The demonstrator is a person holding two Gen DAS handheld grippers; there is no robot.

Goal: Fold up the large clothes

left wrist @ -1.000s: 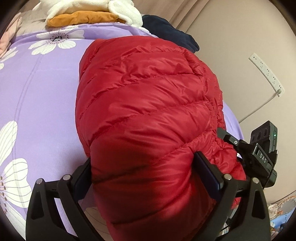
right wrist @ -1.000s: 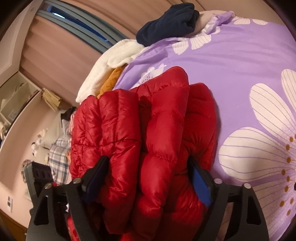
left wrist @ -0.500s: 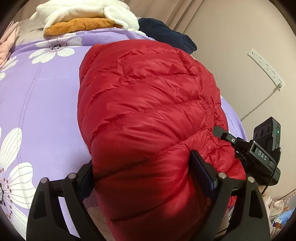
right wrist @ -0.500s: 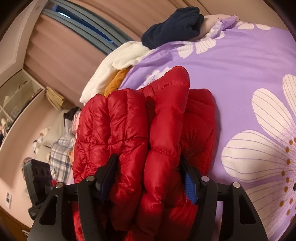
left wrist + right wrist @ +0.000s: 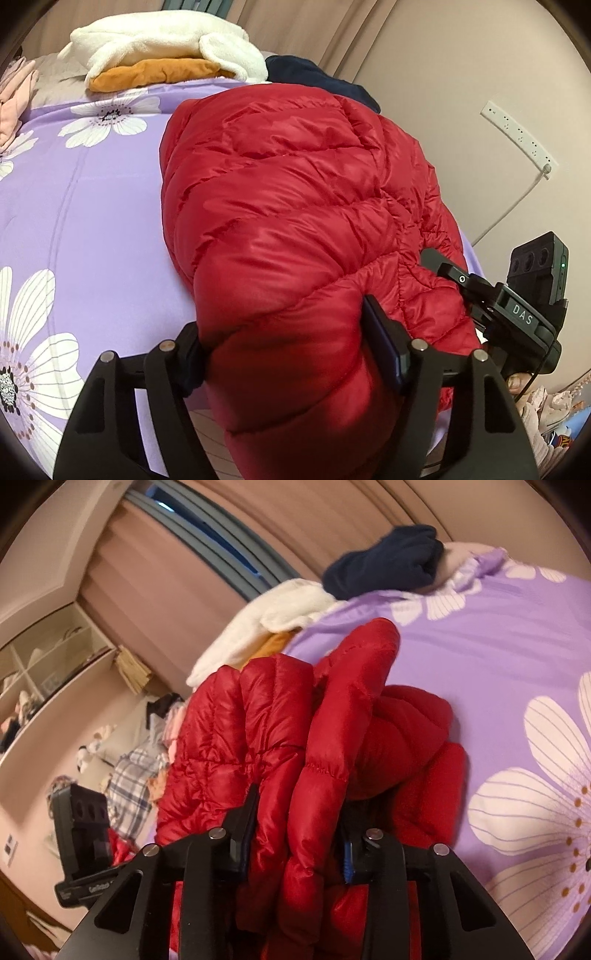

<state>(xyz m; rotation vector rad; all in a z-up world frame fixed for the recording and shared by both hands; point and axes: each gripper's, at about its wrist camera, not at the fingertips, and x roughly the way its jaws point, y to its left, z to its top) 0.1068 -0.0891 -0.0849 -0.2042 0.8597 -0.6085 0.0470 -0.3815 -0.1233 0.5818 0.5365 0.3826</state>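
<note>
A red puffer jacket [image 5: 295,206] lies bunched on the purple flowered bedspread [image 5: 81,229]. My left gripper [image 5: 291,343] straddles its near end, and its jaws are closing, with both pads pressed into the puffy fabric. From the other side, the red puffer jacket [image 5: 273,738] shows as several stacked folds. My right gripper [image 5: 299,830] is closing its jaws on a thick fold, squeezing it between the pads. In the left wrist view the right gripper's black body [image 5: 517,310] shows at the jacket's right edge.
A white fleece [image 5: 166,40] on an orange garment [image 5: 155,74] and a navy garment [image 5: 321,81] lie at the bed's far end. A wall with a power strip [image 5: 517,136] stands to the right. Shelves [image 5: 44,672] and a clothes pile [image 5: 136,768] lie beyond the bed.
Both grippers' jaws have narrowed onto the jacket, the right one much more. The fabric bulges tighter between the pads. Neither hand has shifted much.
</note>
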